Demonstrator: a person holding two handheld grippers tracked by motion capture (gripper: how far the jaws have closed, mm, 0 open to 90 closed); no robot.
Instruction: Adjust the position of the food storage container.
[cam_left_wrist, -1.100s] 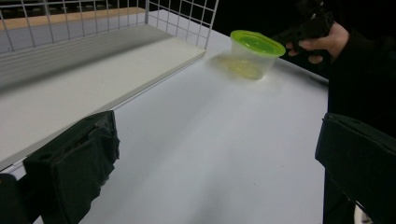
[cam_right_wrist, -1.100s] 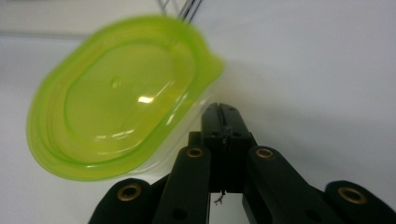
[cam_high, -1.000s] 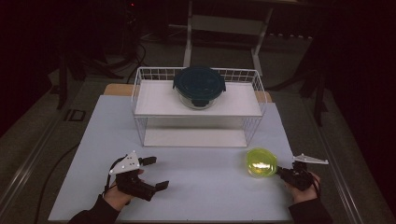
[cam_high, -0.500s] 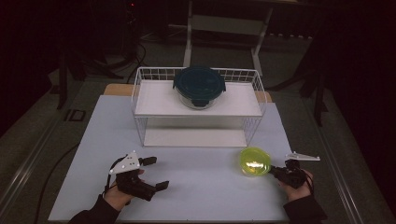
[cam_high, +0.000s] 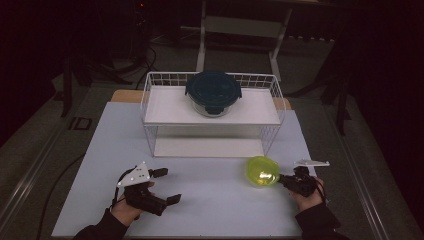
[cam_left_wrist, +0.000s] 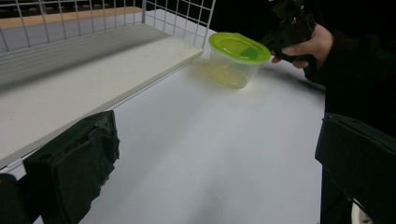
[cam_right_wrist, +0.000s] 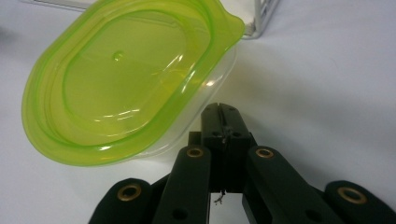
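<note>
High view: white table (cam_high: 210, 200), dark room; right gripper (cam_high: 280, 178) pressed together against green-lidded container (cam_high: 261, 171); left gripper (cam_high: 167, 186) spread.

Dim room, dark surroundings; the white bench (cam_high: 200, 200) catches overhead light. Glare streaks the green lid (cam_right_wrist: 121, 79); near black fingers (cam_left_wrist: 70, 172) are soft, out of focus.

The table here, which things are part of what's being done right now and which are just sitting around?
In the job:
- green-lidded container, on the white table
- right gripper, jaws shut, tips at the container's side

Lying about:
- dark-lidded glass container on the wire rack
- left gripper, open, apart from everything
</note>
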